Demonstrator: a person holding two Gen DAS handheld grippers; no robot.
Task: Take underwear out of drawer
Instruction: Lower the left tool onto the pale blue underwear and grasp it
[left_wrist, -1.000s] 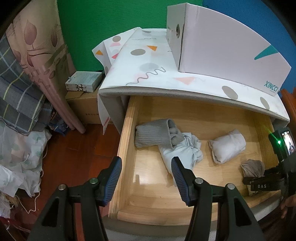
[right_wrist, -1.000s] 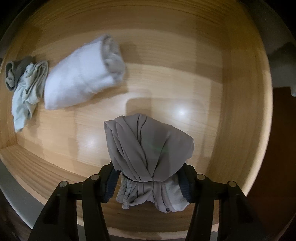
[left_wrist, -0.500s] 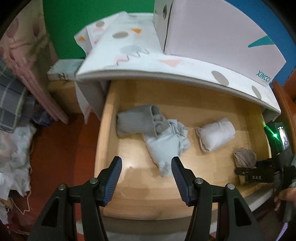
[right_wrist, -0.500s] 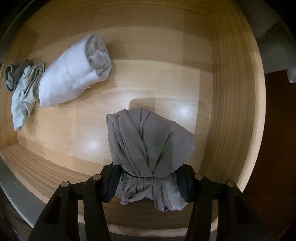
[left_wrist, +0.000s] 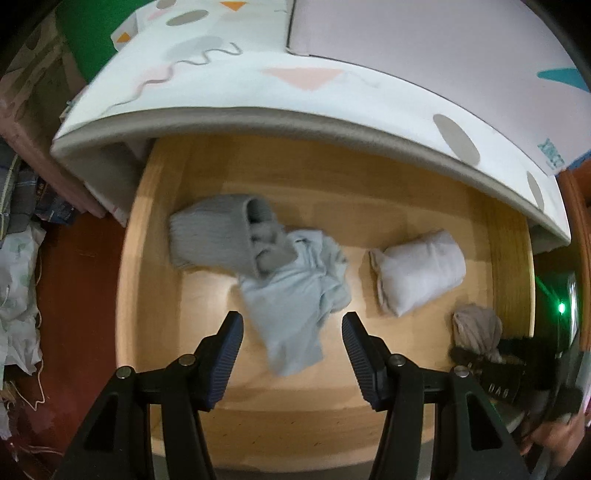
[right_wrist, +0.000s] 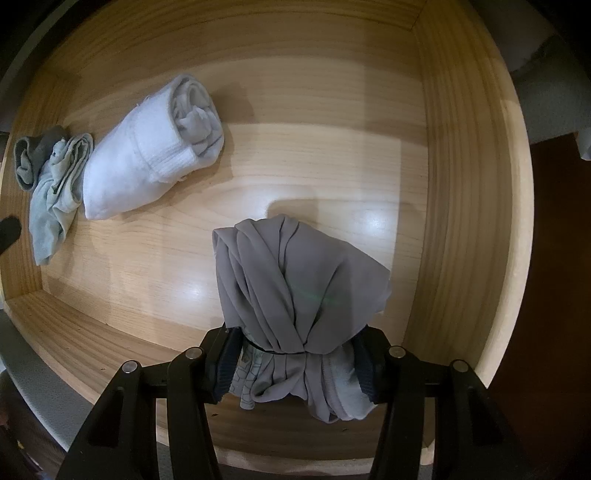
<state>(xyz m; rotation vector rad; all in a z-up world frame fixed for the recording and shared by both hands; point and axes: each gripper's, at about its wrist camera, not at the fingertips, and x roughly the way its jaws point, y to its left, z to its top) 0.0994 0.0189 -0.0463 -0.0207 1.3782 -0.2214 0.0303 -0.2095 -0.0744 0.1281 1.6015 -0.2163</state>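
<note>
My right gripper (right_wrist: 295, 363) is shut on a bunched grey underwear (right_wrist: 295, 284) near the front right corner of the open wooden drawer (right_wrist: 476, 177); the cloth bulges out ahead of the pads. In the left wrist view the same grey bundle (left_wrist: 476, 328) shows at the right with the right gripper (left_wrist: 476, 354) on it. My left gripper (left_wrist: 291, 347) hangs open above a crumpled pale blue underwear (left_wrist: 295, 295), whose lower end lies between the fingers without touching them. A grey rolled sock (left_wrist: 214, 232) and a white rolled sock (left_wrist: 421, 273) lie in the drawer.
A patterned white tabletop (left_wrist: 258, 81) with a white box (left_wrist: 424, 44) overhangs the drawer's back. Left of the drawer are red floor (left_wrist: 74, 280) and piled cloth (left_wrist: 18, 288). A hand (left_wrist: 554, 439) shows at the lower right.
The left gripper has tilted down and come closer over the drawer, so the pale blue underwear now sits between its fingers. The right gripper keeps its hold on the grey bundle, shifted slightly.
</note>
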